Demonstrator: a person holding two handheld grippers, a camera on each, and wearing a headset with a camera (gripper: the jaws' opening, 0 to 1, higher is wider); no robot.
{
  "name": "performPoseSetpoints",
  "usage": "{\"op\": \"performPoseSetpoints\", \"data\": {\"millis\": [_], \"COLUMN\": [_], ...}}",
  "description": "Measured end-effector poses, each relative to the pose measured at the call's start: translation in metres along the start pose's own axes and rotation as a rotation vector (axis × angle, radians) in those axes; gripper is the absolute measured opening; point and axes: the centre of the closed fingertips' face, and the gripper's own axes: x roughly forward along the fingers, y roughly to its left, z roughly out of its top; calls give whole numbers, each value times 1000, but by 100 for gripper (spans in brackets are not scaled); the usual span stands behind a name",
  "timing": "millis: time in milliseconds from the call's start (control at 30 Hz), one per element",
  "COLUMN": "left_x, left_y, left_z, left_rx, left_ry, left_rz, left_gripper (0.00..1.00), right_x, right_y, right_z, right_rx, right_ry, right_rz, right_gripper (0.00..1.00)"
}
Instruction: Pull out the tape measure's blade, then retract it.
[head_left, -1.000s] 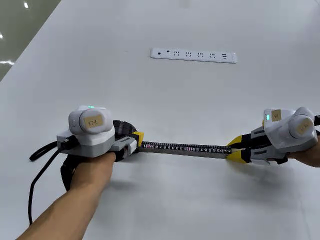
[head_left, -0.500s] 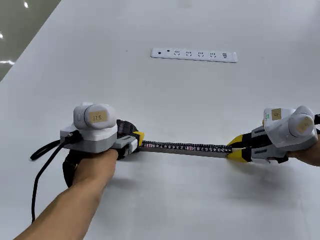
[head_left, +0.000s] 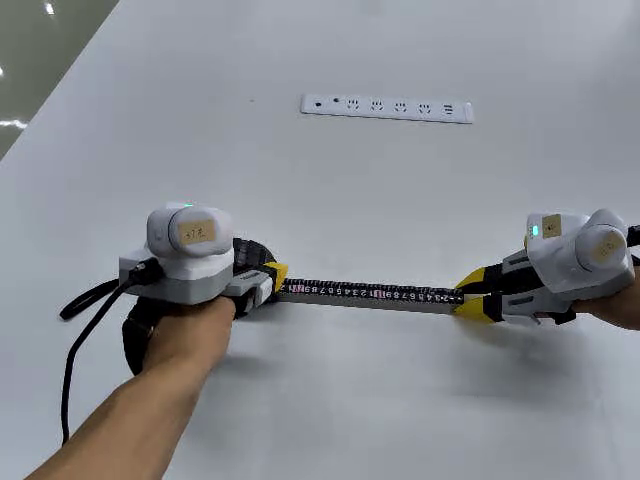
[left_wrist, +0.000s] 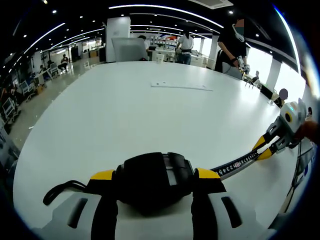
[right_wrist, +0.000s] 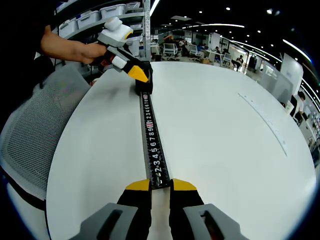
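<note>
The tape measure (head_left: 250, 258) looked to be at the end of its pull-out step, with a good stretch of blade out and the retract not yet begun. At the left of the smooth white surface (head_left: 330, 190), its rounded black case was clamped on both sides by the yellow-tipped jaws of the left gripper (left_wrist: 155, 176), and a dark cable (head_left: 80, 330) looped behind that hand. The blade (head_left: 370, 293) ran rightward from the case as a narrow, stiff-looking dark strip printed with pale numerals and a few red ones. It lay low along the surface, and contact could not be told. A flat white power strip (head_left: 387, 109) lay well apart beyond it. At the right, the right gripper (head_left: 470, 296) was closed on the blade's free end. The next move probably called for walking that end back toward the case under control while the left gripper kept the case steady.
</note>
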Motion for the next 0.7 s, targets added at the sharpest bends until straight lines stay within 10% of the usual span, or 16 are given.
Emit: {"op": "performPoseSetpoints", "data": {"millis": [700], "left_x": [0], "left_y": [1], "left_z": [1], "left_rx": [-15], "left_ry": [2], "left_rz": [-12], "left_gripper": [54], "right_x": [0], "right_y": [0], "right_z": [0], "right_rx": [2], "right_ry": [8], "right_rz": [-3], "right_gripper": [9]}}
